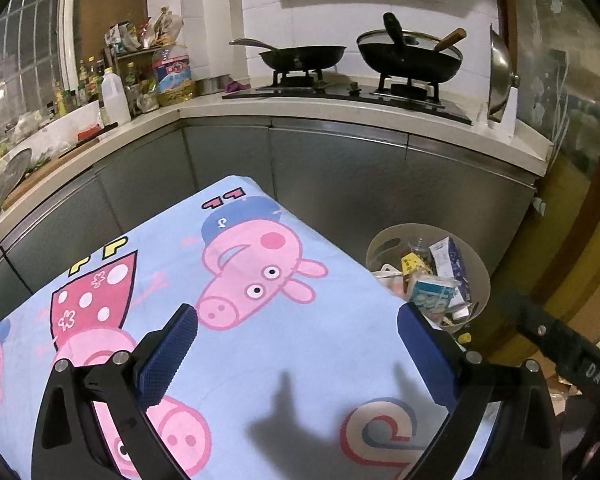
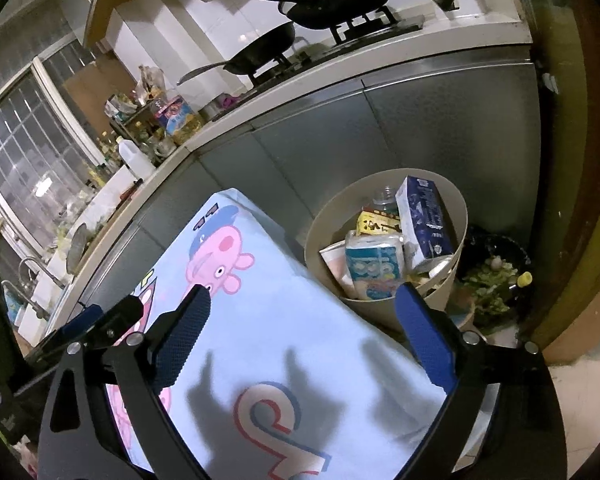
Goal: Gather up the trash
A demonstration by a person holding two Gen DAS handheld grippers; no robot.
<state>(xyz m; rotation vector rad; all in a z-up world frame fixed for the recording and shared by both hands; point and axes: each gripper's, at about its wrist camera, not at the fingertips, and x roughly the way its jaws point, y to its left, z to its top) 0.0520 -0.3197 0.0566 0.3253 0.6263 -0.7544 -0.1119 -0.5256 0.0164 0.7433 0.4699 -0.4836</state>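
Note:
A beige trash bin (image 2: 440,296) stands on the floor beside the table, holding several cartons and wrappers, among them a blue carton (image 2: 422,220) and a light blue pack (image 2: 374,266). It also shows in the left wrist view (image 1: 482,280). The table carries a light blue cartoon-pig cloth (image 1: 260,320), also in the right wrist view (image 2: 284,332), with no loose item on it. My left gripper (image 1: 298,320) is open and empty over the cloth. My right gripper (image 2: 302,308) is open and empty above the cloth's right edge, near the bin.
A grey-fronted kitchen counter (image 1: 340,110) wraps behind the table, with two black pans (image 1: 410,60) on a stove and bottles (image 1: 116,92) at the left. A dark bag of green scraps (image 2: 494,280) lies right of the bin. A brown door frame (image 2: 580,160) stands at the right.

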